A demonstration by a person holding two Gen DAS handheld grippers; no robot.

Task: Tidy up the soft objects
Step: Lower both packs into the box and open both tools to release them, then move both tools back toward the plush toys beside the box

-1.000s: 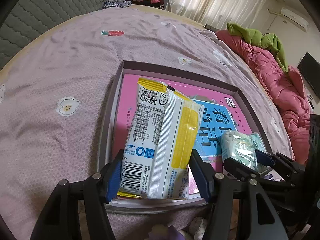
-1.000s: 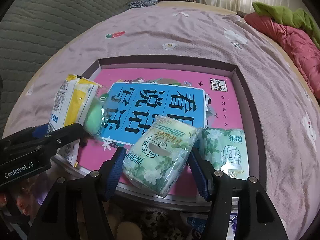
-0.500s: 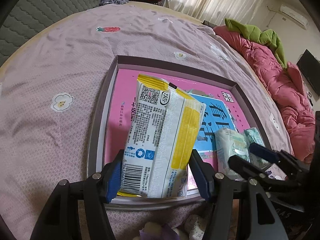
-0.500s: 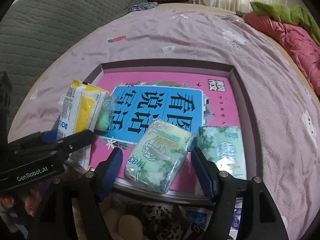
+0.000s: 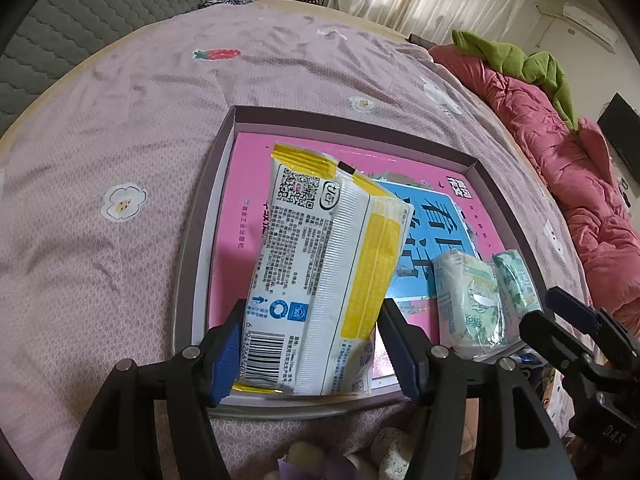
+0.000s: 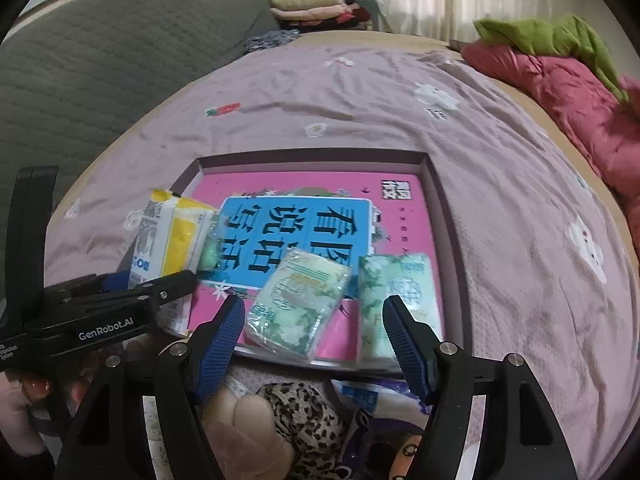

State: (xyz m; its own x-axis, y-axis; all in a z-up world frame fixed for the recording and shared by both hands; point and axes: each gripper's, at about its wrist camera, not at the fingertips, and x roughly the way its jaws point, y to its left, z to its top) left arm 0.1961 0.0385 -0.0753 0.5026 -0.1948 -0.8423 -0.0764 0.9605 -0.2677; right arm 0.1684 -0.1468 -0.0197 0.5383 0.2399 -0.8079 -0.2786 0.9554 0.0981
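My left gripper point(image 5: 312, 340) is shut on a yellow-and-white wipes pack point(image 5: 324, 272) and holds it over the left part of a shallow purple-rimmed box point(image 5: 200, 240) with a pink and blue printed bottom. My right gripper point(image 6: 314, 332) is open and empty, just back from the box's near edge. A green floral tissue pack point(image 6: 300, 300) lies in the box in front of it, apart from its fingers. A second green tissue pack point(image 6: 400, 296) lies to its right. Both tissue packs also show in the left wrist view point(image 5: 468, 300).
The box sits on a bed with a mauve sheet point(image 5: 100, 160). A pink quilt point(image 6: 580, 100) with a green cloth lies at the right. A grey padded headboard point(image 6: 100, 80) is at the left. A leopard-print plush point(image 6: 304, 412) and other soft items lie below the box's near edge.
My right gripper has opened and let go of the green floral tissue pack, which now lies in the box, and has drawn back. My left gripper still holds the wipes pack, a little higher.
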